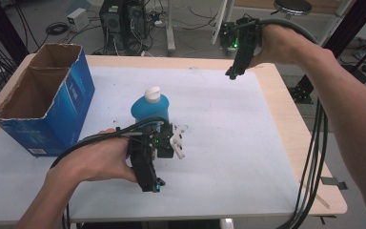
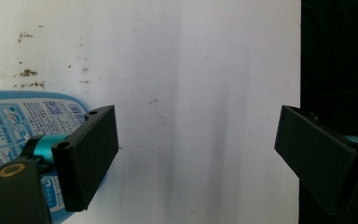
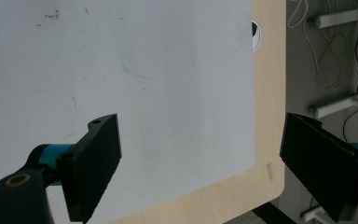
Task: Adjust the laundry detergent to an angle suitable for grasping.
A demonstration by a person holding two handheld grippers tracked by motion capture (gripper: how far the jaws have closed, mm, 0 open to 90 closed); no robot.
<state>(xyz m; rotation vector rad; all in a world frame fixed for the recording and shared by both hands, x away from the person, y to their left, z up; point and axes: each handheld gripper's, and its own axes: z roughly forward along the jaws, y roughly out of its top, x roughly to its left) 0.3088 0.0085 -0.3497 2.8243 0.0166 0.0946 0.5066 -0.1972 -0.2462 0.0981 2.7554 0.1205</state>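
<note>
A blue bottle (image 1: 150, 110) with a white cap stands on the white mat (image 1: 228, 143) near the table's middle. My left gripper (image 1: 148, 182) is held just in front of it, close to the table's near side, with its jaws pointing down at the mat. In the left gripper view the left gripper (image 2: 196, 163) is open with nothing between its jaws, and the bottle's label (image 2: 14, 121) shows beside the left jaw. My right gripper (image 1: 232, 72) hangs above the mat's far right corner. The right gripper (image 3: 200, 163) is open and empty over the mat.
An open blue cardboard box (image 1: 43, 102) stands at the table's left side. The wooden table edge (image 3: 265, 140) runs along the mat's right side, with a round hole (image 3: 257, 33) in it. Cables and computer cases (image 1: 124, 21) lie on the floor behind the table.
</note>
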